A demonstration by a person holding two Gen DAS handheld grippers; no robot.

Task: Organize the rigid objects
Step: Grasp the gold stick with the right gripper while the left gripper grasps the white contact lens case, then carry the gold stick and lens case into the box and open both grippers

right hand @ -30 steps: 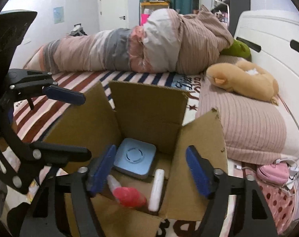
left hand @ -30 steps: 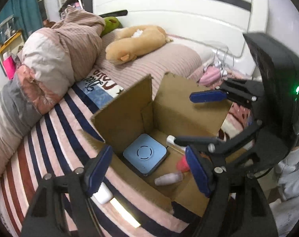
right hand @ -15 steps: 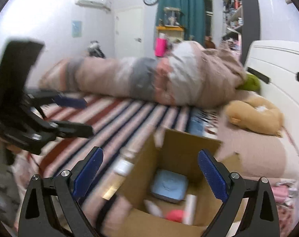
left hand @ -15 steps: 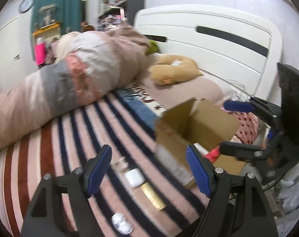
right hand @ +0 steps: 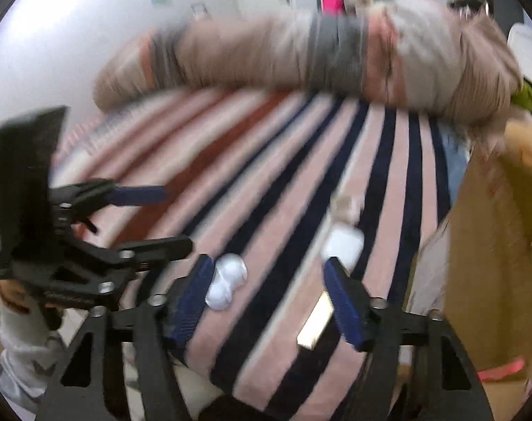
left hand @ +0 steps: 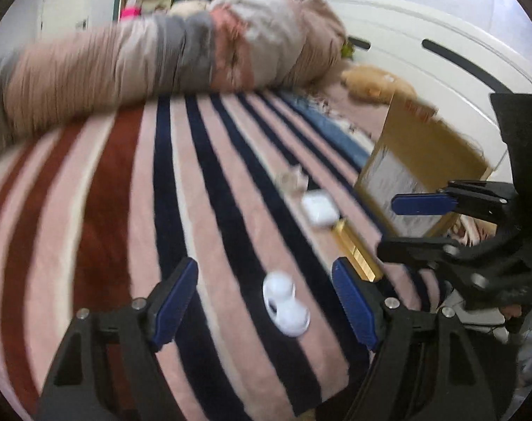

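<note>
A white two-lobed case (left hand: 285,307) lies on the striped blanket between the tips of my open, empty left gripper (left hand: 266,303). Beyond it lie a gold bar (left hand: 357,251), a white square case (left hand: 318,207) and a small clear item (left hand: 294,179). In the right wrist view my right gripper (right hand: 267,301) is open and empty above the bed edge, with the two-lobed case (right hand: 225,280) by its left finger, the gold bar (right hand: 315,324) by its right finger and the square case (right hand: 343,244) just ahead. The cardboard box (left hand: 420,154) stands at the right in both views (right hand: 490,252).
A rolled duvet (left hand: 181,56) lies across the far side of the bed. A tan plush toy (left hand: 374,82) lies by the white headboard (left hand: 441,52). The striped blanket (left hand: 108,210) spreads left of the small items. Both views are motion-blurred.
Both grippers have swung left, away from the open box, and lowered toward the small items on the blanket. The box interior has gone out of view.
</note>
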